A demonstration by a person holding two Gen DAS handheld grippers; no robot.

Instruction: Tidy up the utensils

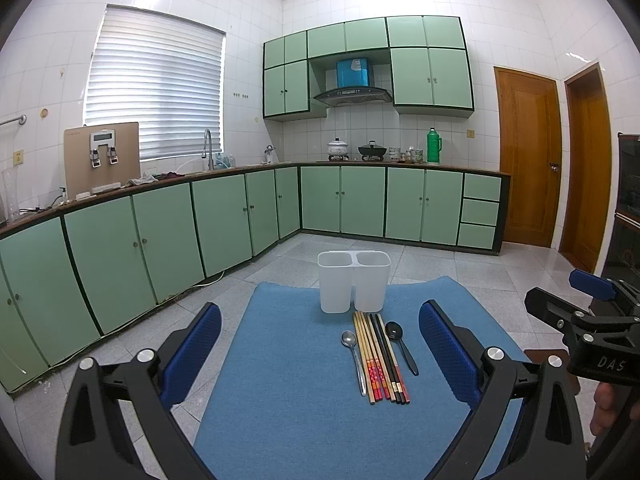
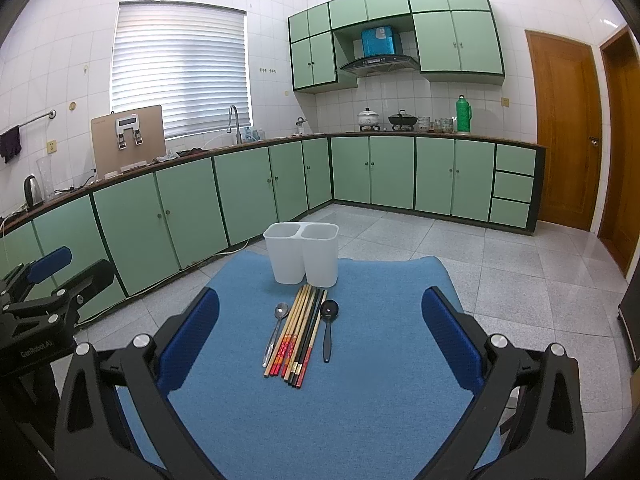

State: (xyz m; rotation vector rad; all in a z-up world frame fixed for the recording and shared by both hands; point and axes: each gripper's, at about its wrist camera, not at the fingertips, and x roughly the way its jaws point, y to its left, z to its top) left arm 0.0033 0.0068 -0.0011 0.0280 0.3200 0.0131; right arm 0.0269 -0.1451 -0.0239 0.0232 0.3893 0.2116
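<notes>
Mat [image 1: 288, 420] [image 2: 380, 392]: blue, spread flat on the tiled floor [image 1: 460, 268] [image 2: 500, 264], holding everything below.
Holder [image 1: 354, 282] [image 2: 301, 253]: white, 2 compartments, upright at the mat's far edge, nothing visible inside.
Left gripper [image 1: 320, 354] [image 2: 48, 276]: above the mat's near side, blue pads spread wide, gripping nothing.
Right gripper [image 2: 320, 338] [image 1: 576, 304]: beside the left, pads equally wide apart, gripping nothing.
Chopsticks [image 1: 380, 356] [image 2: 298, 334]: a tight bundle lying just in front of the holder, tips toward it.
Black spoon [image 1: 401, 346] [image 2: 328, 328]: on the mat, right of the chopsticks, bowl toward the holder.
Metal spoon [image 1: 355, 358] [image 2: 274, 332]: left of the chopsticks, bowl toward the holder.
</notes>
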